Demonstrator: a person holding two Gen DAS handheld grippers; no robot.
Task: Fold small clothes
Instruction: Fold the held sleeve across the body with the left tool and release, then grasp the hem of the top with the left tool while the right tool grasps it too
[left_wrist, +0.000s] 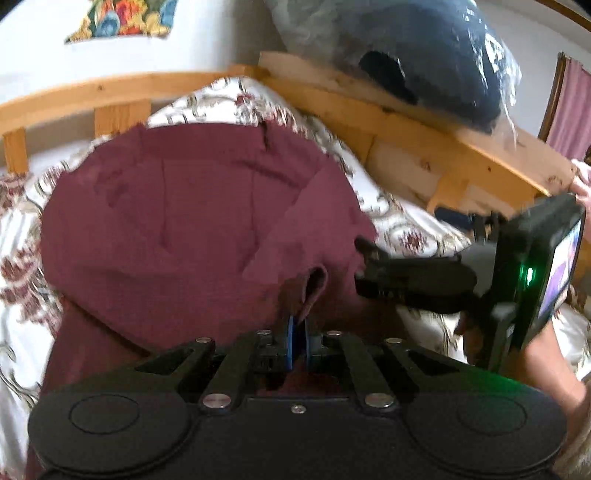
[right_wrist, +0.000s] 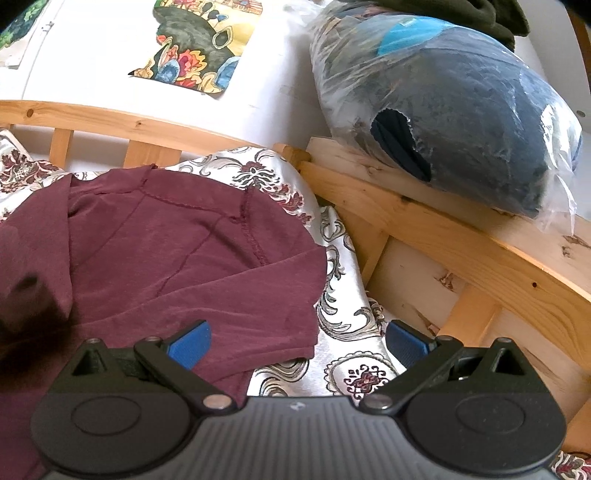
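maroon shirt (right_wrist: 155, 251) x1 | grippers x2 | plastic bag (right_wrist: 461, 122) x1 | wall pics x2 | patterned bedsheet (right_wrist: 347, 314) x1

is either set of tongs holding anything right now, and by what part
The left tongs are shut on a pinched fold of the maroon shirt near its sleeve end. The right tongs are open, holding nothing.

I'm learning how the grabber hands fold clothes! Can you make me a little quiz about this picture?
1. True or false: the left gripper is pinching the maroon shirt.
2. The right gripper has its jaws: A) wide open B) shut on a sock C) shut on the shirt.
3. What is wrapped around the dark bundle on the wooden bed frame?

Key: 1 true; 2 A; 3 a clear plastic bag.
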